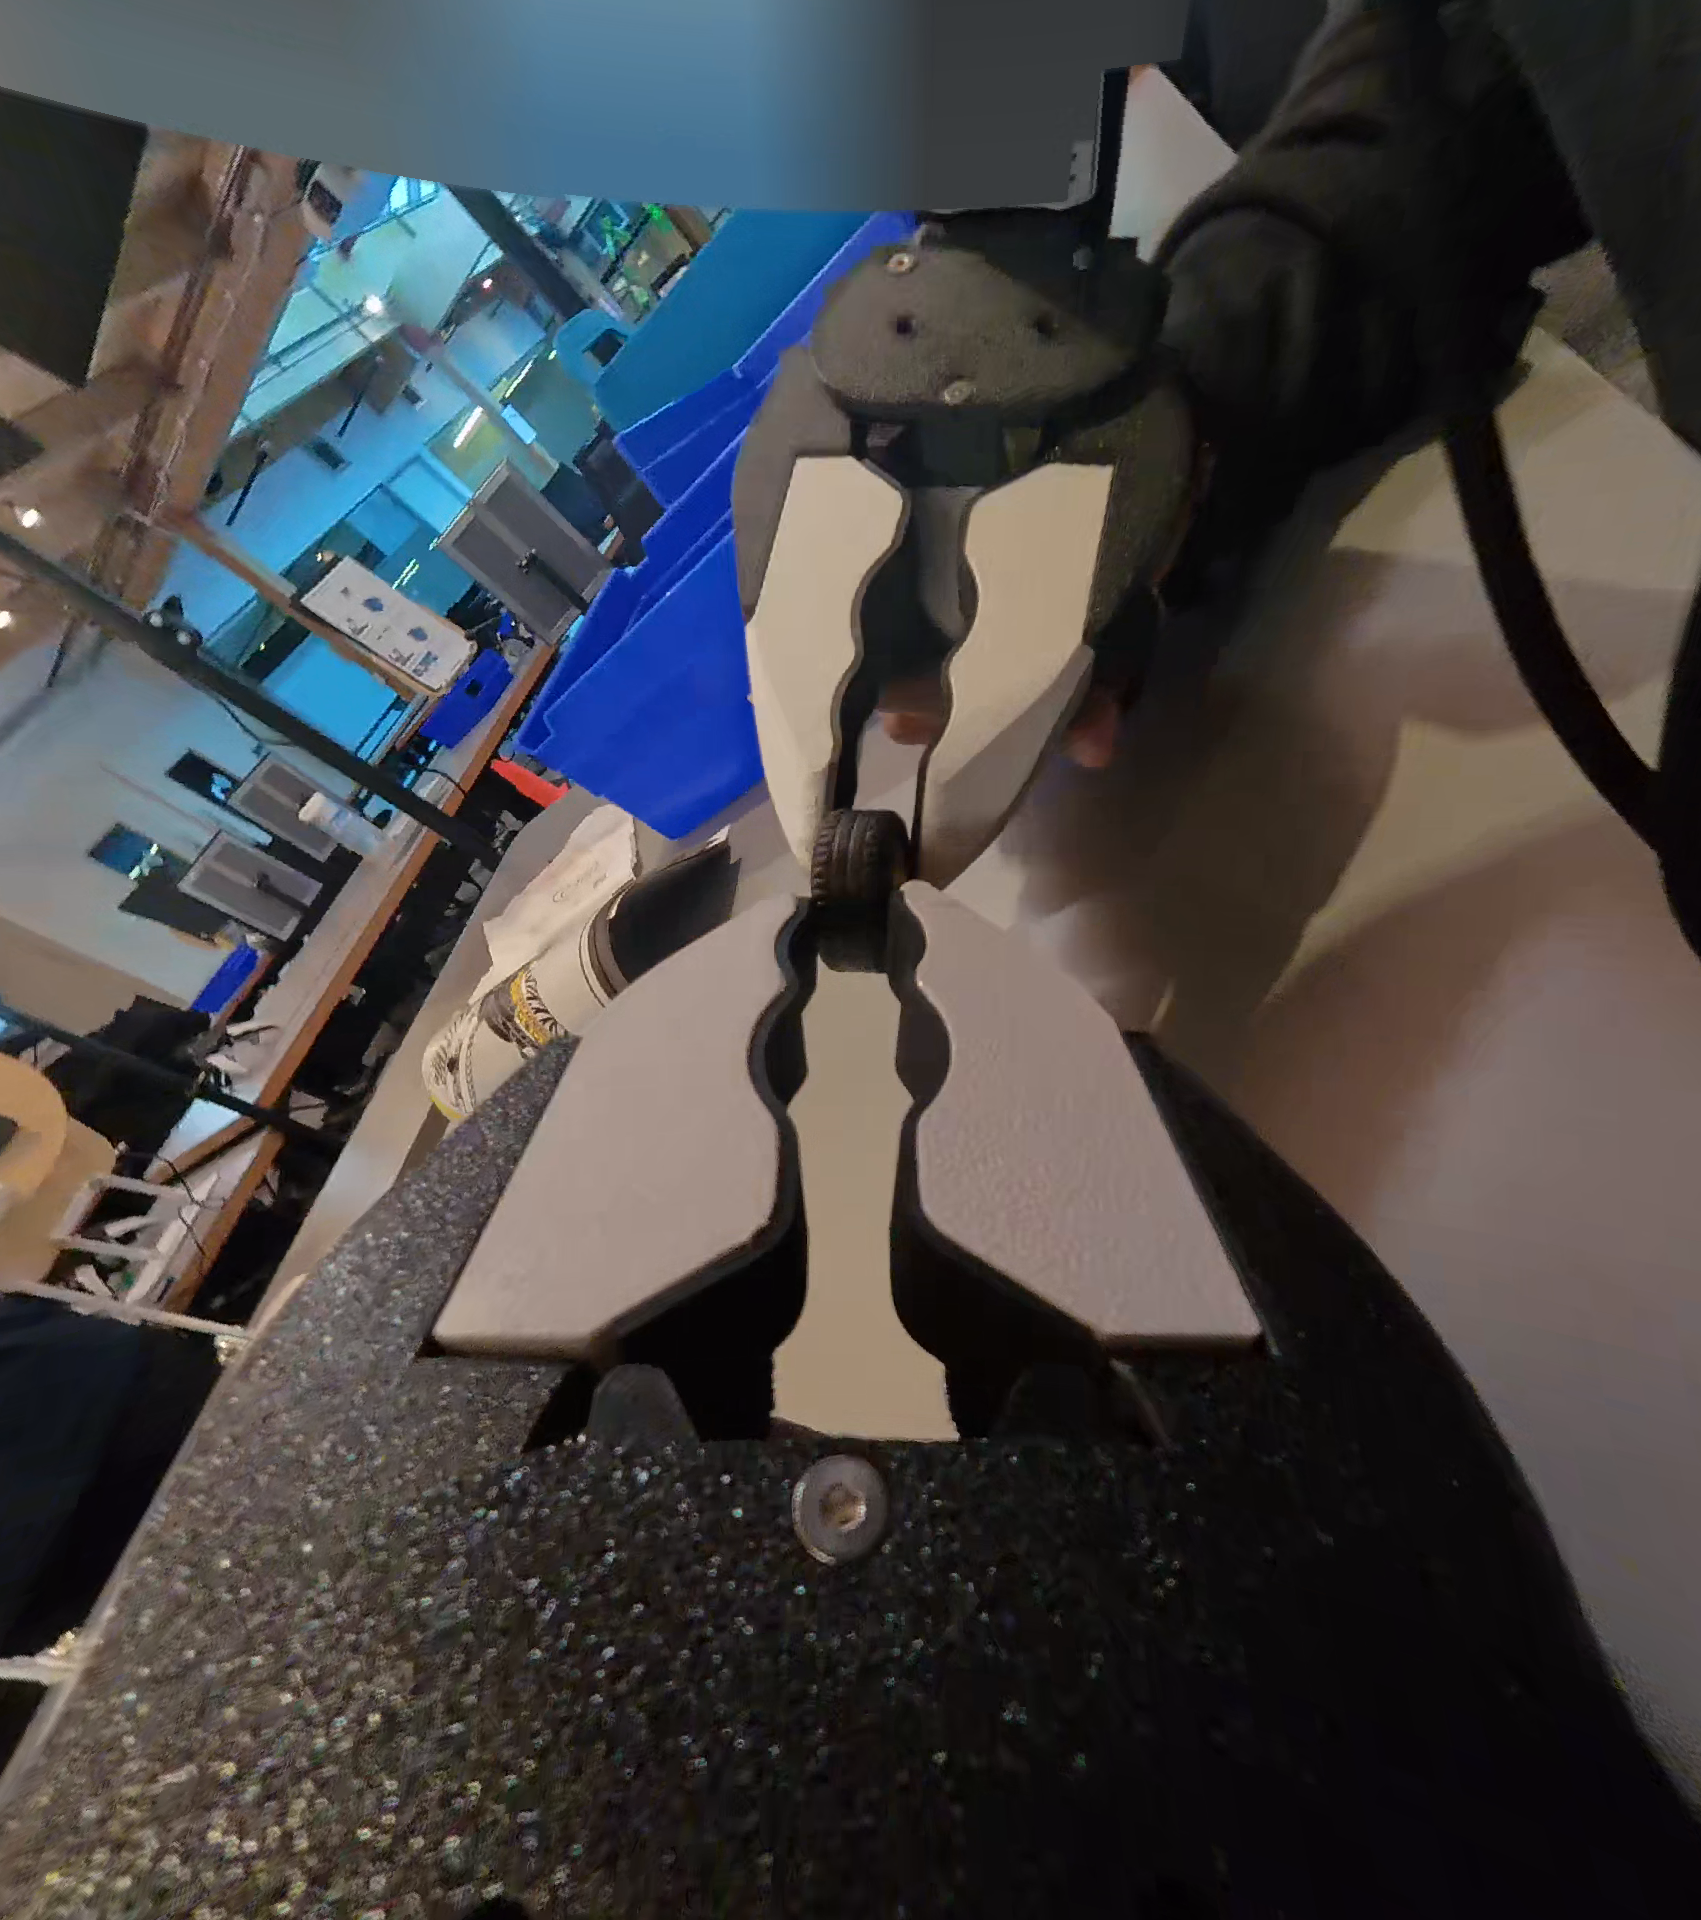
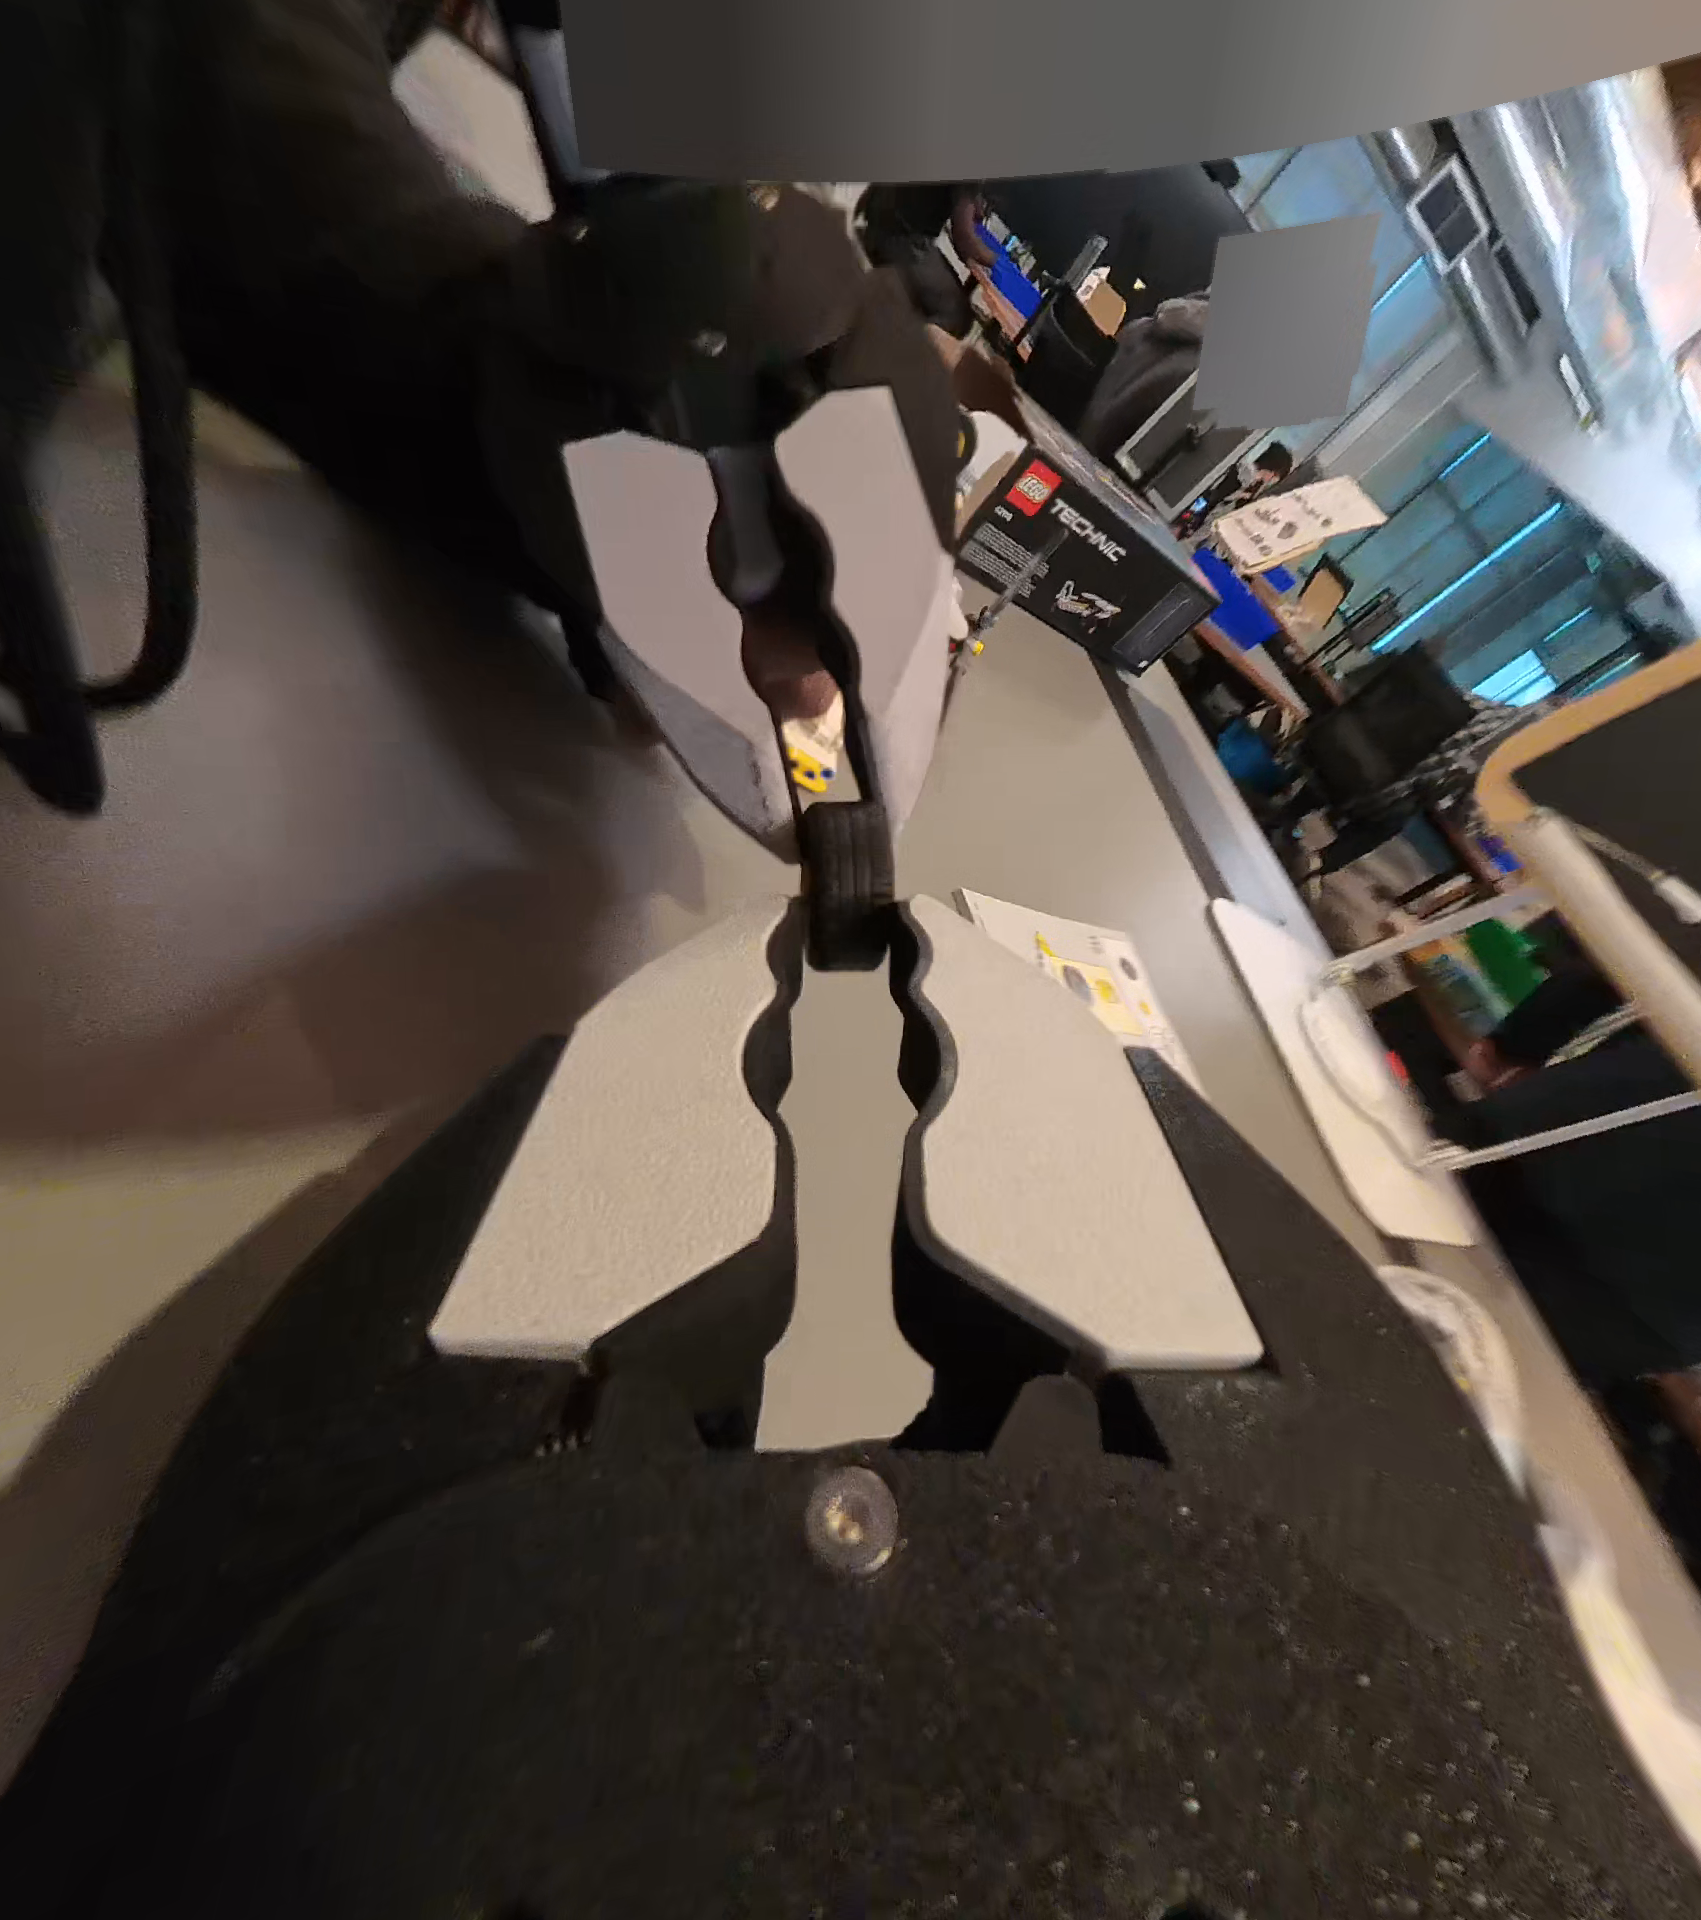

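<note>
Jaws of both grippers meet tip to tip above the grey desk (image 1: 1448,1195), pinching one small black toy tyre (image 1: 858,883) from opposite ends. Left gripper (image 1: 854,935) clamps its near half; right gripper (image 2: 848,940) clamps the other. Blue bins (image 1: 659,717) stand behind; a booklet (image 2: 1085,977) lies rightward.

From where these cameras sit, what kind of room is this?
Probably a shared workshop or lab: long worktables, stacked blue storage bins, a boxed construction-toy kit and an instruction booklet, with other desks behind.
</note>
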`<state>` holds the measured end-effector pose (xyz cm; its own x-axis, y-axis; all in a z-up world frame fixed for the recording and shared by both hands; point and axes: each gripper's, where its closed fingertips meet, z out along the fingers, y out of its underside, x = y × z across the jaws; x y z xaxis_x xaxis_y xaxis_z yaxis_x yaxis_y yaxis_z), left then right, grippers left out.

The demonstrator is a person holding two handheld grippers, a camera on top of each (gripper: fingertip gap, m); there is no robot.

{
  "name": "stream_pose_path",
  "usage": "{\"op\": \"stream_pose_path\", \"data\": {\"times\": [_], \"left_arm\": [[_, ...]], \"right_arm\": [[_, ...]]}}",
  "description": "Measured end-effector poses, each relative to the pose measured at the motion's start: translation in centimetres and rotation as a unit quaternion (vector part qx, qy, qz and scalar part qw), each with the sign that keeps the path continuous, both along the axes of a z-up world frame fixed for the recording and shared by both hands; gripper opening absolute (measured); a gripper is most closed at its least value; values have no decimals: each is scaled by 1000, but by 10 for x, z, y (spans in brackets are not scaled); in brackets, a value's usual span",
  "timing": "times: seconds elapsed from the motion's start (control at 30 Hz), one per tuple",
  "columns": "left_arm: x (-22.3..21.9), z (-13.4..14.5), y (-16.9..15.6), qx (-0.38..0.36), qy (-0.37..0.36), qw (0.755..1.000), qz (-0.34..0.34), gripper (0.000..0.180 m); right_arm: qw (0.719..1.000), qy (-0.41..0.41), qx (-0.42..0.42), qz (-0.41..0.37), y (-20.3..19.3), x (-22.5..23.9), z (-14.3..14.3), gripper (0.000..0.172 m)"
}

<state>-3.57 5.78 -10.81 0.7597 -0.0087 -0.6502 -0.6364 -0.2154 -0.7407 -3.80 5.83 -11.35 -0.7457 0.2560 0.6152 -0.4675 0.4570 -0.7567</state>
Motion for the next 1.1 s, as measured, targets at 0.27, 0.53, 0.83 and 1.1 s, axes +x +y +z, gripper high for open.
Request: {"op": "stream_pose_path", "data": {"times": [0.27,0.53,0.83,1.1], "left_arm": [[9,-7,0,-17,32,999,-28,14],[3,-12,2,-25,63,998,-11,24],[0,-16,4,-43,124,991,17,15],[-5,-19,2,-61,171,983,38,15]], "right_arm": [[998,48,39,10,-1,7,-8,14],[996,76,39,11,-2,10,-6,14],[993,102,61,-19,-2,5,-11,14],[986,113,92,-77,-3,-5,-16,19]]}}
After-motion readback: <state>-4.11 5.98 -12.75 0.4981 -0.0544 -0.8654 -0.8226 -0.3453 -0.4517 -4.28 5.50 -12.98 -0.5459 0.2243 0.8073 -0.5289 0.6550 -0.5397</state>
